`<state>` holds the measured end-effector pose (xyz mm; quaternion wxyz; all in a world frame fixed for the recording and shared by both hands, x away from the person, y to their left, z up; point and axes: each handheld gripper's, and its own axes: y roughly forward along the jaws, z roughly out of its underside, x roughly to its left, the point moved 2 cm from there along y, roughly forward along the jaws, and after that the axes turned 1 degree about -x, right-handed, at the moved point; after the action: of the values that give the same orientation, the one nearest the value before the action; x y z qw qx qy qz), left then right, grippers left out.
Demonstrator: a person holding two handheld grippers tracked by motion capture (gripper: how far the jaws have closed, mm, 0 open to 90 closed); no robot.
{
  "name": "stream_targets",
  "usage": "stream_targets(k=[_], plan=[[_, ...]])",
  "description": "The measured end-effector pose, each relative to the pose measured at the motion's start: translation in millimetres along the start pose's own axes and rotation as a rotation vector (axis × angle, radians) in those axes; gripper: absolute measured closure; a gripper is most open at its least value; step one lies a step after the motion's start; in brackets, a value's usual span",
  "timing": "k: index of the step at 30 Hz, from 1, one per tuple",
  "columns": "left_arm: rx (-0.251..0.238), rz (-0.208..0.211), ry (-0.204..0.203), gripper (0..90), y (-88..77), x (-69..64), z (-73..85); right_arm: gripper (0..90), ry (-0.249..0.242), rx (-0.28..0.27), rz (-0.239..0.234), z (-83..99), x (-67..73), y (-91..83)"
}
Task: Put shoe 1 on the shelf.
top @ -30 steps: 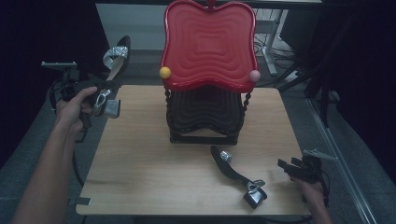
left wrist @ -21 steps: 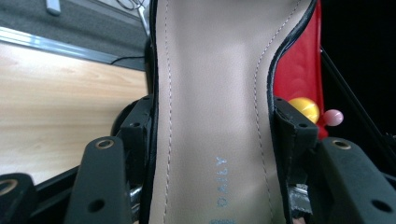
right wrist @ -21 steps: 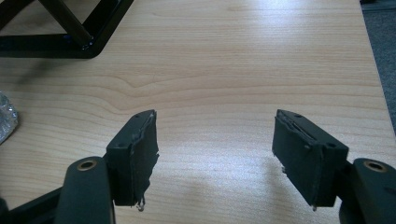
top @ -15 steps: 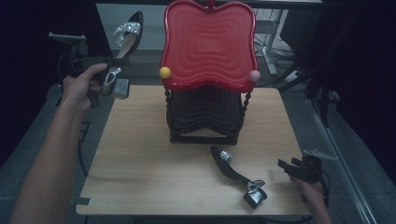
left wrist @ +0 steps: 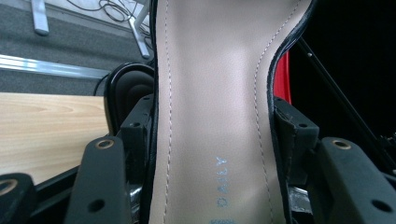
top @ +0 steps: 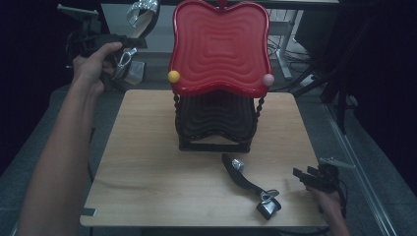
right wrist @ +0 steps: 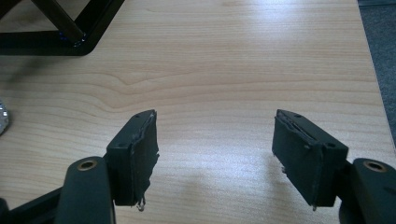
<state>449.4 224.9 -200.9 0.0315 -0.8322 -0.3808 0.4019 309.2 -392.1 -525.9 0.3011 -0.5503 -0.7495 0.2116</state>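
I see a light wooden table with a pale grain, standing on a grey carpeted floor. A small dark tab sticks out at its near left corner. Beyond the far edge, a white metal leg stands among loose cables on the floor. The surroundings are dark.

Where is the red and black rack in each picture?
High view: rack in the middle, at the table's far side.
Left gripper view: its black shelf peeks left of the held shoe, red sliver right.
Right gripper view: its black foot, top left.
Shared landmark: the wooden table.
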Motion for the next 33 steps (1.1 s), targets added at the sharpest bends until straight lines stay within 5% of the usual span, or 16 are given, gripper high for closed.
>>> stream_targets(k=[8,17,30,33], plan=[[0.024,-0.015,0.03,42.8,19.9,-28.4,-6.9,31.3,0.004,0.002,0.003,0.1,-0.2,0.7],[0.048,0.018,0.052,42.8,43.9,-63.1,-8.7,31.3,0.004,-0.001,0.002,-0.1,0.2,0.7],[0.062,-0.038,0.069,42.7,81.8,-89.4,-5.0,31.3,0.012,-0.002,-0.003,0.1,-0.2,1.4],[0.04,-0.083,0.066,42.7,95.1,-91.7,-0.2,31.1,0.006,-0.002,-0.004,-0.3,0.4,2.5]])
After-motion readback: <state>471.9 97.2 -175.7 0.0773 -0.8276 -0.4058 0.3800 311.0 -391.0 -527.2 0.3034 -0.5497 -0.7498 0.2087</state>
